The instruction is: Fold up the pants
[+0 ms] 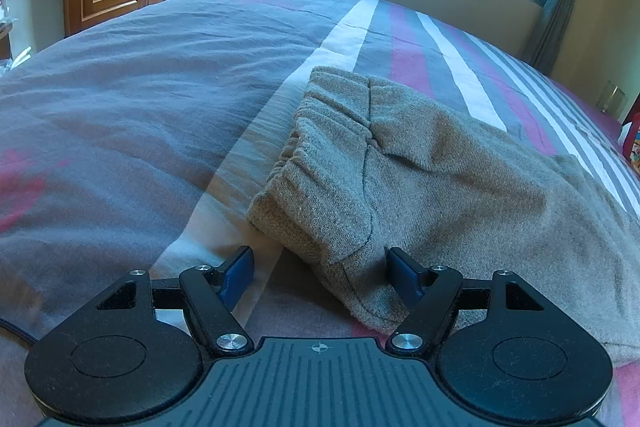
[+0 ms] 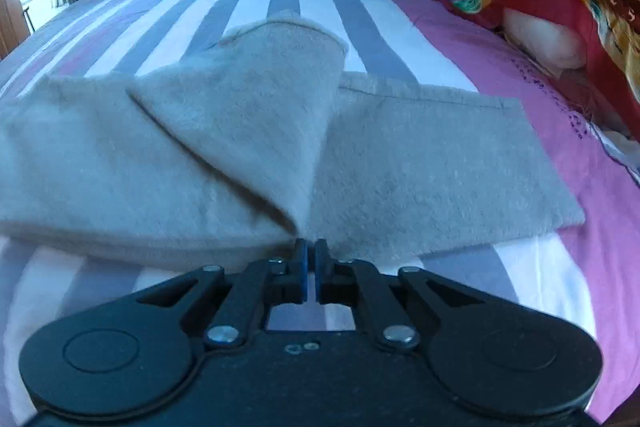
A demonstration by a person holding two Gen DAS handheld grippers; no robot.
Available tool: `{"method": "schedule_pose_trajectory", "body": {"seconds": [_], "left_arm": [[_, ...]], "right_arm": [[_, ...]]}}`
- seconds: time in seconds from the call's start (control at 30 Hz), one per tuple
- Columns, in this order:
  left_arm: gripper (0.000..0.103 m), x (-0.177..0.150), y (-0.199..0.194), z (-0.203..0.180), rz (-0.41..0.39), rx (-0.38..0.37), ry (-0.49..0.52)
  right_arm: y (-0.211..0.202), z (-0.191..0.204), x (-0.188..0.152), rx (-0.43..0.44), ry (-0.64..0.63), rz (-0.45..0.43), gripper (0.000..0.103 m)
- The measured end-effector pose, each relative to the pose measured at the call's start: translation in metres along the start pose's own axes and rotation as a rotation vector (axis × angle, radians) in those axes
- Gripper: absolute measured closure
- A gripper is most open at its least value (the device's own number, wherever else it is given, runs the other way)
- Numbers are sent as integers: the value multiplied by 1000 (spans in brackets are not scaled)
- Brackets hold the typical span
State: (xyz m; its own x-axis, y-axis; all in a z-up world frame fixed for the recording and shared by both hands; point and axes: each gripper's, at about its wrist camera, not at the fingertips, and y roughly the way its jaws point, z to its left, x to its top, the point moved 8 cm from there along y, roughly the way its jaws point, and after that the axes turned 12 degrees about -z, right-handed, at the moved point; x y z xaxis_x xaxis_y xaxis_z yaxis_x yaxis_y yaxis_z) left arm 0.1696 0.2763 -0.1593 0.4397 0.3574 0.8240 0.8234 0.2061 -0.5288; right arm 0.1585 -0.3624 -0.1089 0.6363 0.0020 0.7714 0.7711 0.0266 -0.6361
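left gripper (image 1: 320,269): jaws wide apart, pants (image 1: 420,179) waistband corner sitting between the fingers, not pinched | right gripper (image 2: 310,251): clamped tight on pants fold edge | striped bed (image 1: 160,87) underneath

Both grippers are matte black: the left gripper (image 1: 320,277) and right gripper (image 2: 310,263) have round disc housings, silver screws, angled linkage arms, blue finger pads (image 1: 240,277) and ribbed bodies.
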Motion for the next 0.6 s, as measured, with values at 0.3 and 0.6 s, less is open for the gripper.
{"method": "schedule_pose_trajectory", "body": {"seconds": [0.3,0.6], "left_arm": [[29,-2,0,-1,-4,-2,-3],[29,-2,-1,1,-3,-11,-10]], "right_arm": [[-23,70,45,86,-442,-227,66],[57,121,26,-75,-1091,-206,77]]}}
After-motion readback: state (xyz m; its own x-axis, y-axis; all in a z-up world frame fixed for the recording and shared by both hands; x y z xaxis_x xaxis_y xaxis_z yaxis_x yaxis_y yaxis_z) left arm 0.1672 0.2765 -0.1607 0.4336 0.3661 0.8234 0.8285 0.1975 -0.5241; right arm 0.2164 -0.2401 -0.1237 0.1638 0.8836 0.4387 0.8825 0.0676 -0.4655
